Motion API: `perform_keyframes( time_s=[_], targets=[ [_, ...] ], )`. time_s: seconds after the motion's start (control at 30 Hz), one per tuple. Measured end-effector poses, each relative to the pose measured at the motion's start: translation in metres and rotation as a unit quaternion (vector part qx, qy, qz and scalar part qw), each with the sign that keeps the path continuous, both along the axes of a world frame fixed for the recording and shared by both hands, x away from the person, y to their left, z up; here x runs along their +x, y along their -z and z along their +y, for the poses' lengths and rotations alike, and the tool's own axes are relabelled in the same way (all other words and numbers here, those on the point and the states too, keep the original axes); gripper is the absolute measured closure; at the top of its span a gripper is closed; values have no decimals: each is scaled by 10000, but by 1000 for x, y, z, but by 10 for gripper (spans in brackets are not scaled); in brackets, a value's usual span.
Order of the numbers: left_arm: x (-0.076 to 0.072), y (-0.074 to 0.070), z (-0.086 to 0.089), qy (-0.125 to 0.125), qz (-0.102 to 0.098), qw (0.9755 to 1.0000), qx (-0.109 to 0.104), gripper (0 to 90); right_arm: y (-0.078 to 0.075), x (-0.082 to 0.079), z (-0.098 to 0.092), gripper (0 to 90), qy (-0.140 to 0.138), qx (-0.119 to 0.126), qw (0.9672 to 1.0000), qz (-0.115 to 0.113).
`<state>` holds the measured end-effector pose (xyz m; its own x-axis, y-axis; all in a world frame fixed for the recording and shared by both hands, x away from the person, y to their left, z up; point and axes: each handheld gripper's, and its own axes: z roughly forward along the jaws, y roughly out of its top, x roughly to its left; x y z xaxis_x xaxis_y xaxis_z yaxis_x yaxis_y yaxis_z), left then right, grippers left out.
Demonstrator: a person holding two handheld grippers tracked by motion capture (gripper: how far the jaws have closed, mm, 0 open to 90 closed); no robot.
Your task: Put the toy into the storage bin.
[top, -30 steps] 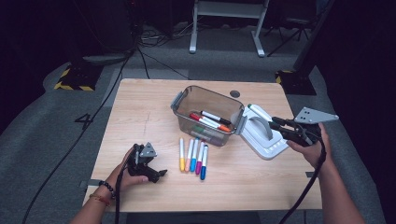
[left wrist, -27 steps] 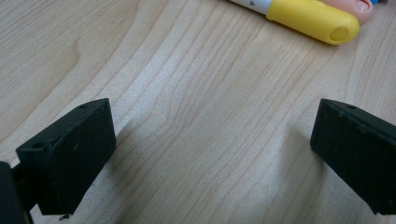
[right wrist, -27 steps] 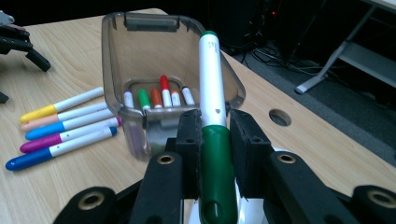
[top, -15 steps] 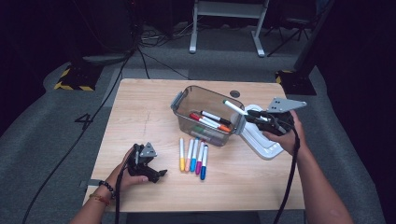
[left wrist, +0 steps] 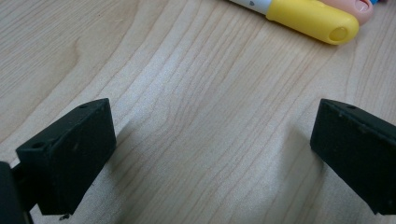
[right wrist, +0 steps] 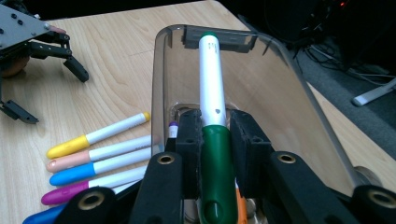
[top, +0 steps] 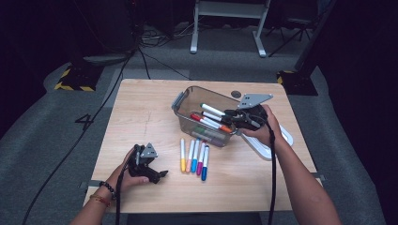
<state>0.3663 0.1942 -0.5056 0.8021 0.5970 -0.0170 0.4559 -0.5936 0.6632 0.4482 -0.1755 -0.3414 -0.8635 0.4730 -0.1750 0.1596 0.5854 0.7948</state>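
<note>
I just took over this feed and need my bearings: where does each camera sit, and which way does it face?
High view: above the person's side, looking forward and down on the table; both forearms enter from below.
Left gripper view: rides the left gripper, looking at bare wood; open jaws.
Right gripper view: rides the right gripper, clamping a green marker over the clear bin.
Shared: the yellow marker.
</note>
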Motion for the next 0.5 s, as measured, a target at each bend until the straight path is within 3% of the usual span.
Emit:
perform_keyframes(
  time_s=[0.4, 0.5],
  targets=[
    [0, 0, 0, 21, 0, 10000, 2, 5, 11, 29, 26, 746, -109, -323, 9987, 379],
    [0, 0, 0, 20, -1, 10000, 4, 6, 15, 36, 35, 746, -143, -501, 9975, 481]
  ],
)
